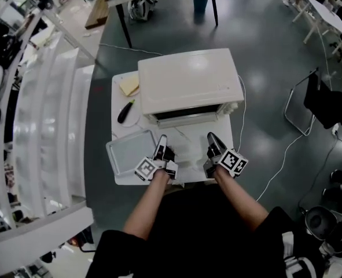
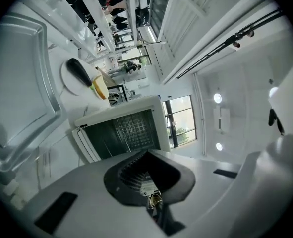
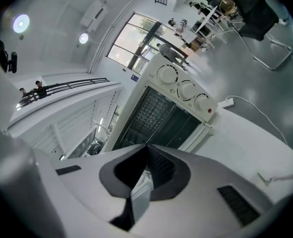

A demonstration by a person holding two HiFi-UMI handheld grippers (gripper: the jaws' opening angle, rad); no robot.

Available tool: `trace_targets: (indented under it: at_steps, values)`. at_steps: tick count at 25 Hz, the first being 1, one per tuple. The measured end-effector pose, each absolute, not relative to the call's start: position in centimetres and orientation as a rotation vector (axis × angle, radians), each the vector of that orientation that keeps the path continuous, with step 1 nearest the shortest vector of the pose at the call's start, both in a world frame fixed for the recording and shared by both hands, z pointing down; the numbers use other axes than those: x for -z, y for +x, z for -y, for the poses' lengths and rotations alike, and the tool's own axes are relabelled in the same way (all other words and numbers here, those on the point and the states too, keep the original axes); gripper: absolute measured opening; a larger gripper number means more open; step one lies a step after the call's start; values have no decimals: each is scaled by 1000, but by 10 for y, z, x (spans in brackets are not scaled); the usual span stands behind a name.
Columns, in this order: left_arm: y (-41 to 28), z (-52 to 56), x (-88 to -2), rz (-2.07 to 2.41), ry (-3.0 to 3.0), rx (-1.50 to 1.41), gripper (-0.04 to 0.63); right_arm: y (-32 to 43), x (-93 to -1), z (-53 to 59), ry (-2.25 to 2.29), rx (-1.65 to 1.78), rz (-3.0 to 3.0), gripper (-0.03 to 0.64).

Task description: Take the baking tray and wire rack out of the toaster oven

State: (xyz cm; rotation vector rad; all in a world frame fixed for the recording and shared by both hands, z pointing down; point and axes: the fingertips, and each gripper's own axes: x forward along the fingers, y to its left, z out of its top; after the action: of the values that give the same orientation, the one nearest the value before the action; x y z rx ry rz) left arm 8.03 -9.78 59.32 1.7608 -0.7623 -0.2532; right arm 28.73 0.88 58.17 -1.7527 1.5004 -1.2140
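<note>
Scene, all relative to the white box-shaped toaster oven [image 1: 188, 83] on the small white table [image 1: 225, 141]:

- Oven door [image 3: 202, 133] is open, folded down at the front. The cavity is dark. Three round white knobs [image 3: 186, 89] sit in a column on the right of the oven face.
- The shallow grey metal baking tray [image 1: 129, 153] is out of the oven. It lies flat on the table in front of the oven's left corner, just beside the left gripper.
- Wire rack: can't positively locate it. Both gripper views show a lattice pattern deep inside the cavity; can't tell whether that is the rack or the back wall.
- Left gripper [image 1: 162, 137]: jaws fully together, nothing between them. It sits in front of the oven's left half and points at the opening, clear of the oven.
- Right gripper [image 1: 210, 135]: jaws also fully together and empty. It sits in front of the oven's right half, pointing at the opening without touching it.
- Left of the oven are a yellow rectangular block [image 1: 129, 86] and a black-handled tool [image 1: 125, 112] on a round white plate [image 1: 137, 119].
- A white cable [image 1: 275, 169] runs from the oven's right side down to the grey floor.
</note>
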Motion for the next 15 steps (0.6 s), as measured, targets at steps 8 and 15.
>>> trace_targets:
  at_steps: [8,15]
  values:
    - [139,143,-612,708,1612,510,21,345,-600,39,-1706,1220,-1428,28]
    - [174,179,-632,712,1591,526,54,363,-623,83,-1628,1273,-1253,155]
